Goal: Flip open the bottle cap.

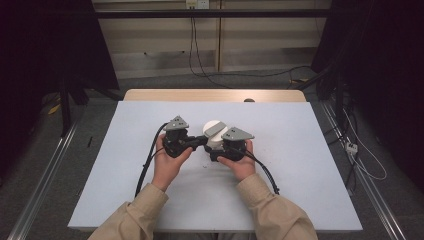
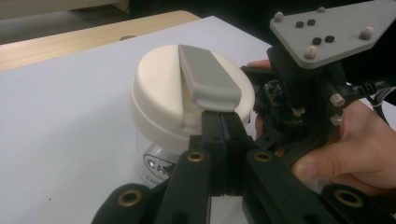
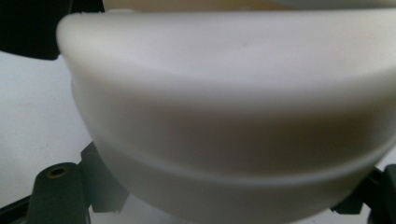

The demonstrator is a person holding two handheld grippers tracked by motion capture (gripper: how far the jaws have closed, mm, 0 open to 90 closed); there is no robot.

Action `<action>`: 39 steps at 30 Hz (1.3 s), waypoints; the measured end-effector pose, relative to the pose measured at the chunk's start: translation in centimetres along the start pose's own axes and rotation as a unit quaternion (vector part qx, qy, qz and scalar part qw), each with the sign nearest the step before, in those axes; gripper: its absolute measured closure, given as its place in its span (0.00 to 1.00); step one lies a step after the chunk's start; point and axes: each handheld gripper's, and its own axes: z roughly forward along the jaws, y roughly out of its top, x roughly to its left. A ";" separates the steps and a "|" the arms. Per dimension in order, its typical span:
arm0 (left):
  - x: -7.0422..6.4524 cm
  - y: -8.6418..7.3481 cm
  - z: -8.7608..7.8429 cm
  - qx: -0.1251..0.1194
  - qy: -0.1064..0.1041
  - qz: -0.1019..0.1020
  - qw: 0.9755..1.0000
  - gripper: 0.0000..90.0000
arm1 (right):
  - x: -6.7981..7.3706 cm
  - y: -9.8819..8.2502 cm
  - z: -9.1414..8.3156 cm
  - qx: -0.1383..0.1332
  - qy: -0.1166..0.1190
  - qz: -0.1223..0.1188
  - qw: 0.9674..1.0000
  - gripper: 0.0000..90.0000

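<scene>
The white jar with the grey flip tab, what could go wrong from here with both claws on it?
1. The left claw, jaws together, sits at the tip of the grey tab; it could slip off rather than lift it.
2. The right claw hugs the white lid, not the clear jar body, so the jar might twist or tip on the table.

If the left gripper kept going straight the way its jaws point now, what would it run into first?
The left gripper, jaws shut together, points at the grey flip tab on the white lid of the jar. Its tips sit right at the tab's near end, so it would probably meet that first; whether they already touch is unclear.
</scene>
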 end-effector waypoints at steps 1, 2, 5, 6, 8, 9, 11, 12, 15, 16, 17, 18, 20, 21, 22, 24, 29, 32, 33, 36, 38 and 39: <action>0.0 0.1 0.0 -0.001 0.000 -0.001 1.000 1.00 | 0.0 0.0 0.0 0.000 -0.001 0.000 1.000 0.21; -0.1 0.2 0.1 -0.001 0.000 0.001 1.000 1.00 | 0.0 0.0 0.0 0.000 0.000 -0.001 1.000 0.21; -0.1 0.4 0.2 -0.003 -0.001 0.000 1.000 1.00 | 0.0 0.0 0.0 0.000 0.000 0.000 1.000 0.21; -0.1 0.5 0.2 -0.002 -0.002 0.000 1.000 1.00 | 0.0 0.0 0.0 0.000 0.001 0.000 1.000 0.21; 0.0 0.8 0.2 -0.005 -0.002 -0.001 1.000 1.00 | 0.0 0.0 0.0 0.000 0.000 0.000 1.000 0.21; -0.1 0.9 0.2 -0.006 -0.001 -0.003 1.000 1.00 | 0.0 0.0 0.0 0.000 0.000 0.000 1.000 0.21; -0.1 1.1 0.2 -0.008 0.001 0.000 1.000 1.00 | 0.0 0.0 0.0 0.000 0.000 0.001 1.000 0.21; 0.0 1.2 0.2 -0.009 0.000 0.000 1.000 1.00 | 0.0 0.0 0.0 0.000 0.000 0.001 1.000 0.21; 0.1 1.4 0.5 -0.008 0.004 0.000 1.000 1.00 | 0.0 0.0 0.0 0.000 0.000 0.000 1.000 0.21; 0.2 1.4 0.6 -0.009 0.002 -0.001 1.000 1.00 | 0.0 0.0 0.0 0.000 0.000 0.000 1.000 0.21; 0.2 1.5 0.7 -0.010 0.002 -0.002 1.000 1.00 | 0.0 0.0 0.0 0.000 0.000 0.000 1.000 0.21; 0.2 1.6 0.7 -0.009 0.002 0.001 1.000 1.00 | 0.0 0.0 0.0 0.000 0.000 0.001 1.000 0.21; 0.1 1.8 0.8 -0.009 0.001 0.003 1.000 1.00 | 0.0 0.0 0.0 0.000 0.000 0.001 1.000 0.21; 0.1 1.8 0.9 -0.011 -0.001 0.002 1.000 1.00 | 0.0 0.0 0.0 0.000 0.000 0.001 1.000 0.21; 0.0 1.9 0.9 -0.010 -0.001 0.004 1.000 1.00 | 0.0 0.0 0.0 0.000 0.000 0.001 1.000 0.21; 0.0 2.1 0.9 -0.012 -0.002 0.004 1.000 1.00 | 0.0 0.0 0.0 0.001 0.001 0.002 1.000 0.21; 0.0 2.2 1.0 -0.013 -0.003 0.006 1.000 1.00 | 0.0 0.0 0.0 0.001 0.000 0.000 1.000 0.21; 0.0 2.4 1.0 -0.013 0.001 0.008 1.000 1.00 | 0.0 0.0 0.0 0.001 0.000 0.001 1.000 0.21; 0.0 2.4 1.0 -0.013 0.003 0.010 1.000 1.00 | 0.0 0.0 0.0 0.001 0.000 0.001 1.000 0.21; 0.1 2.6 1.1 -0.017 0.000 0.007 1.000 1.00 | 0.0 0.0 0.0 0.001 0.001 0.001 1.000 0.21; 0.1 2.7 1.2 -0.018 0.000 0.005 1.000 1.00 | 0.0 0.0 0.0 0.001 0.000 0.002 1.000 0.21; 0.1 2.7 1.2 -0.017 0.001 0.006 1.000 1.00 | -0.1 0.0 0.0 0.001 0.000 0.002 1.000 0.21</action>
